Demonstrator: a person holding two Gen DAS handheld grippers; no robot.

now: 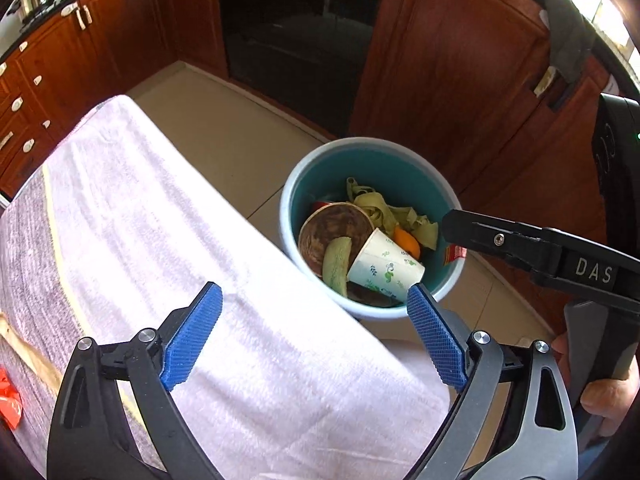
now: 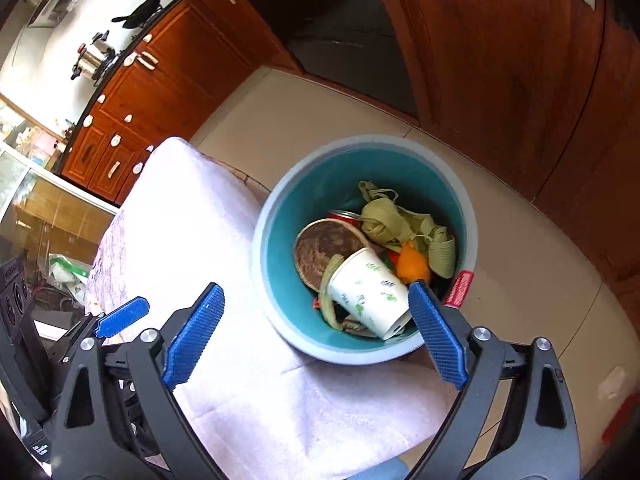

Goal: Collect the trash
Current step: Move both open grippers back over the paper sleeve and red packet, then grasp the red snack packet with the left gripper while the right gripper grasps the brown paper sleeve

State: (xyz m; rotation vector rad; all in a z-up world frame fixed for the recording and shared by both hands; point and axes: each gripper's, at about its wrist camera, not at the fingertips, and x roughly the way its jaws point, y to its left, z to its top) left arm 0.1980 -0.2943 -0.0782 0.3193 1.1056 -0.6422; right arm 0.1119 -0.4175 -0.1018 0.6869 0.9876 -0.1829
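Table under white towel, beige tile floor, wooden cabinets. Teal round bin: white floral paper cup on its side, mouth seemingly toward the table. Left claw, right claw: wide apart, empty.

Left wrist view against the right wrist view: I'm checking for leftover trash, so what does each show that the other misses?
Only the left wrist view shows a red scrap on the cloth's left edge, the open right claw and a hand. Only the right wrist view shows a glass cabinet and one blue pad of the left claw. Both show the teal bin holding a paper cup, peels and a brown disc, beside the white cloth.
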